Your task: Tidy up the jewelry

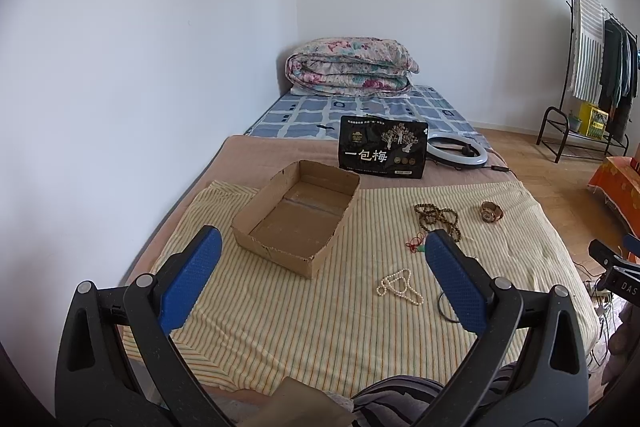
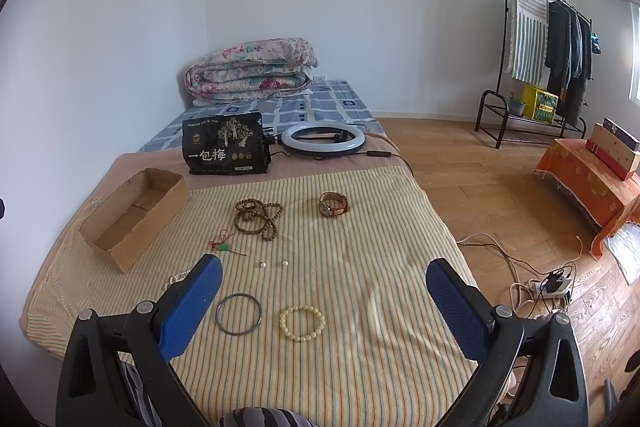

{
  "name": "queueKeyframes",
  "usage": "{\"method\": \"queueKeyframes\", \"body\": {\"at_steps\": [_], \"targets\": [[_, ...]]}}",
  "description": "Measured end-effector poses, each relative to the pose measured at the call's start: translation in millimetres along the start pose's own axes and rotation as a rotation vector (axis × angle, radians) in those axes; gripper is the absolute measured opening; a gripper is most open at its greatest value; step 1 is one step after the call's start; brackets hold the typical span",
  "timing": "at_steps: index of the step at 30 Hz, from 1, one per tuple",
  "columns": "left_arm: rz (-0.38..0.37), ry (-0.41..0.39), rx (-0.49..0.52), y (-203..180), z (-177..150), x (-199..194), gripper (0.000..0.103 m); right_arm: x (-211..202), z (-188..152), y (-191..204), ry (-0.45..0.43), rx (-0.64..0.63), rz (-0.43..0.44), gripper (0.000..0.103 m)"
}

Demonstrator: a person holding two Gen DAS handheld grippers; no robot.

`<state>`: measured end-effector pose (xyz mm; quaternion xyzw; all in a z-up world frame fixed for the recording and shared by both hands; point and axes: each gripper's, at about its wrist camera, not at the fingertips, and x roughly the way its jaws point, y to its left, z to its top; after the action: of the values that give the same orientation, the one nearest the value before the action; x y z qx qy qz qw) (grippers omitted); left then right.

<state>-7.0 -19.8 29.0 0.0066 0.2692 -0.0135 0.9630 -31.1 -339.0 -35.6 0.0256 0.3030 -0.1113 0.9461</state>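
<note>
Left gripper [image 1: 322,279] up over the bed, blue-padded fingers [image 1: 192,279] spread wide and nothing between them. Just ahead of its left finger sits the open brown cardboard box [image 1: 298,215], empty inside, on the yellow striped cloth [image 1: 320,331]. Between the fingers and a little ahead, the white pearl necklace [image 1: 398,287] lies in a loose loop on the cloth. Right at the tip of the right finger there's a small green charm on a red cord [image 1: 416,245], and beyond that the tangled strand of brown wooden beads [image 1: 436,217]. Further out to the right, the watch with a brown leather strap [image 1: 491,212].

Over to the right gripper [image 2: 324,295], also wide apart, also carrying nothing. Lying between its fingers: a thin dark metal bangle [image 2: 239,314] close to the left finger, and just beside that a cream beaded bracelet [image 2: 302,323], the two apart. A little ahead, two small loose white pearls [image 2: 274,263] side by side. Beyond them the same wooden beads and watch, with the box off to the far left.

Past the cloth's far edge, a black snack bag with white characters [image 2: 224,147] stands upright, a white ring light [image 2: 323,139] lying flat beside it. At the far end of the bed, a folded floral quilt [image 2: 252,69].
</note>
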Motion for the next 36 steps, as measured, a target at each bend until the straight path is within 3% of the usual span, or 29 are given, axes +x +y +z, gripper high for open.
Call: {"method": "queueKeyframes", "body": {"at_steps": [9,16,22,30,36], "targets": [[-0.006,0.029,0.002,7.2,-10.3,21.8,0.103,13.8,-4.2,-3.8,0.016,-0.025,-0.025,0.103],[-0.006,0.083,0.029,12.7,-24.0,57.9,0.103,50.3,-11.7,-14.5,0.075,-0.084,-0.031,0.103],[-0.055,0.134,0.11,2.1,-38.7,97.6,0.103,90.5,-22.8,-15.6,0.151,-0.186,-0.005,0.103],[-0.177,0.208,0.187,-29.4,-55.0,135.6,0.103,140.4,-54.0,-18.2,0.281,-0.241,0.061,0.103],[-0.214,0.266,0.226,-45.4,-64.2,170.8,0.094,165.0,-69.8,-10.0,0.334,-0.28,0.088,0.103]]}}
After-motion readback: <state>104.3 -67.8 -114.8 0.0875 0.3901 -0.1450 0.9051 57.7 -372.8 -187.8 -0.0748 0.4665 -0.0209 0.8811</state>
